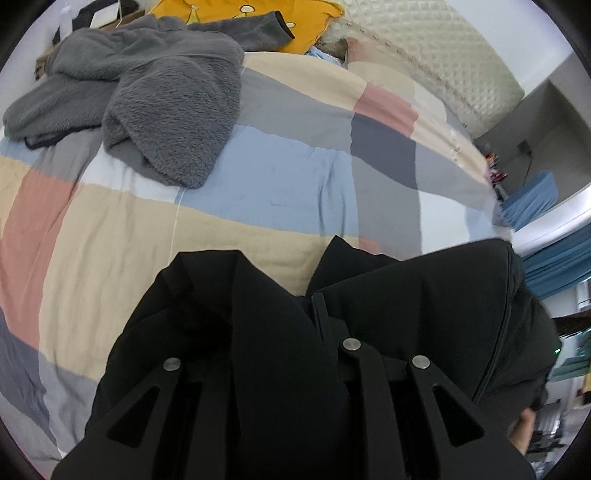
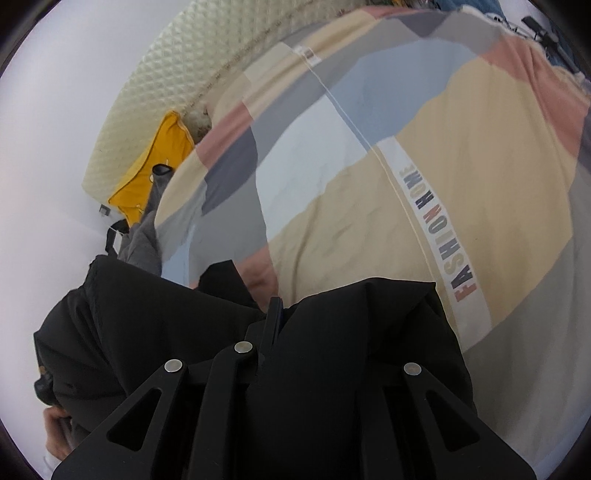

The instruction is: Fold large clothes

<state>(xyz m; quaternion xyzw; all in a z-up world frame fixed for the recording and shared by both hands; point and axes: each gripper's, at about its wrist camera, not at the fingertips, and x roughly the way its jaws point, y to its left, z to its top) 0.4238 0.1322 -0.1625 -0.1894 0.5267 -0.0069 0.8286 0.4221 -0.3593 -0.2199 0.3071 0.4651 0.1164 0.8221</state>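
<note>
A large black jacket [image 1: 258,350] hangs bunched over my left gripper [image 1: 308,306], whose jaws are shut on a fold of it. Only one thin finger [image 1: 318,301] shows; cloth covers the other. In the right wrist view the same black jacket [image 2: 351,350] drapes over my right gripper [image 2: 280,310], which is pinched shut on its fabric, with one finger [image 2: 275,306] poking up through the folds. Both grippers point down at the bed, and the jacket is held just above the patchwork quilt [image 1: 258,166].
A grey fleece garment [image 1: 147,92] lies crumpled at the quilt's far left, near a yellow pillow [image 1: 236,14]. A cream padded headboard [image 1: 443,55] runs behind. The quilt [image 2: 461,177] carries a lettered strip. Part of a person's hand [image 2: 55,435] shows at the lower left.
</note>
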